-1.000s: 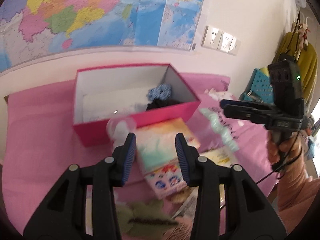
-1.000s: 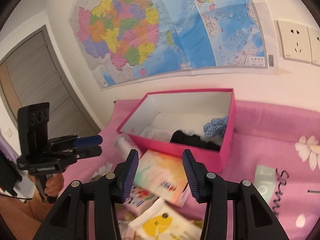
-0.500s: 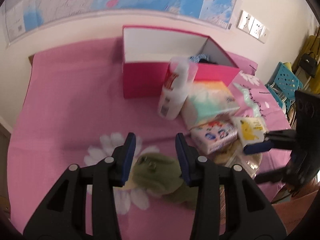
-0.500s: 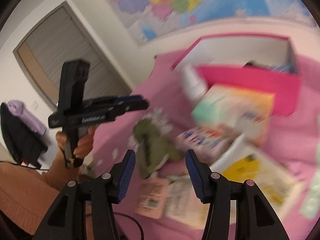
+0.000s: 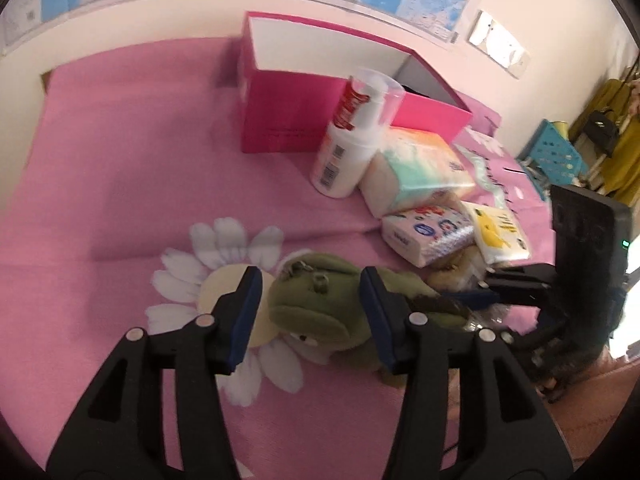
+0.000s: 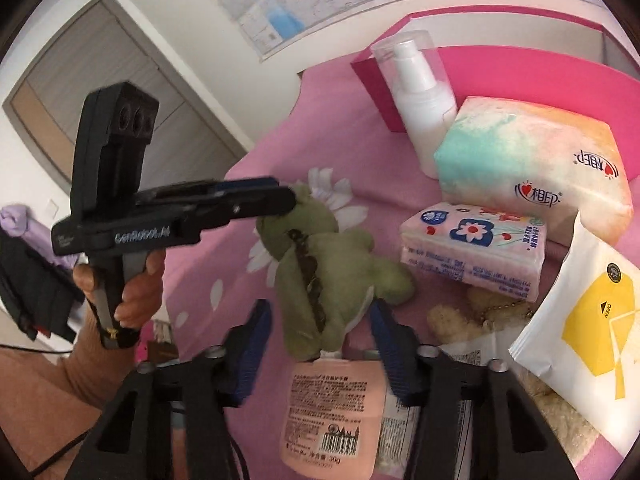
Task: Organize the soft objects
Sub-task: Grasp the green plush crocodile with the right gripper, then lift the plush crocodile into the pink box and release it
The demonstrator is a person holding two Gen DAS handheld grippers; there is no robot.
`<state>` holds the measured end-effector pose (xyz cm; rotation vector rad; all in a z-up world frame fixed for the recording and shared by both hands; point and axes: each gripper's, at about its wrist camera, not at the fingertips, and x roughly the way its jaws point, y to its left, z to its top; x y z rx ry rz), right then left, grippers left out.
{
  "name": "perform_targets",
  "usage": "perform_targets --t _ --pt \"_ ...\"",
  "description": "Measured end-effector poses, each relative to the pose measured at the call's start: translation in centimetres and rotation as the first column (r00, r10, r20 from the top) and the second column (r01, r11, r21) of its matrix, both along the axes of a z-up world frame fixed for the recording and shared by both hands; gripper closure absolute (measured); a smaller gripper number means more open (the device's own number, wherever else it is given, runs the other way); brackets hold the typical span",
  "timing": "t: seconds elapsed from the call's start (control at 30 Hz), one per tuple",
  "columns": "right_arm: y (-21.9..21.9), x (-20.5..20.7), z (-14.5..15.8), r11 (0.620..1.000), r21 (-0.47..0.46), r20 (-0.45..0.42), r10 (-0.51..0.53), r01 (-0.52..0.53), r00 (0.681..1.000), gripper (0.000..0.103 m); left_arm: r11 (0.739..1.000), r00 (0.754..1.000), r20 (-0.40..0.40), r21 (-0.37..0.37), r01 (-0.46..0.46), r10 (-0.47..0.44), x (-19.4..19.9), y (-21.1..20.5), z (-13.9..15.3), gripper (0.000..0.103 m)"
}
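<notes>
Left wrist view: my left tongs (image 5: 310,312) gape around the green plush dinosaur's (image 5: 320,304) head; right tongs (image 6: 320,344) gape at its tail.

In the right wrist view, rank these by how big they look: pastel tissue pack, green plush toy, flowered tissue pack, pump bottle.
Largest to smallest, as they look:
1. pastel tissue pack
2. green plush toy and pump bottle, too close to rank
3. flowered tissue pack
The fisheye lens distorts apparent size, so real sizes stay unsure.
</notes>
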<state>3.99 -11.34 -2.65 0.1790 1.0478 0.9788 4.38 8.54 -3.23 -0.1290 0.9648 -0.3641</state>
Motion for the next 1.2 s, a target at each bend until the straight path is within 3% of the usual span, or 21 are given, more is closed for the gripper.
perform_targets --t 0.27,0.57,0.9,1.2 --pt "-0.4 0.3 0.0 1.0 0.0 0.015 -0.021 0.021 1.0 0.068 0.998 0.998 -0.01 0.012 0.061 -0.06 -0.7 -1.0 -0.4 0.044" --pt "-0.9 -0.6 1.8 1.0 0.009 0.07 -0.007 0.006 0.998 0.068 1.0 0.999 0.022 0.006 0.031 -0.031 -2.4 -0.5 0.9 0.044" --pt "-1.5 -1.2 6.6 0.997 0.078 0.173 0.008 -0.021 0.985 0.068 1.0 0.982 0.188 -0.007 0.007 -0.006 -4.1 -0.3 7.0 0.044" --pt "-3.0 1.8 14.0 0.986 0.166 0.355 -0.063 0.003 0.933 0.068 1.0 0.926 0.379 0.005 -0.008 0.005 -1.1 -1.3 14.2 0.044"
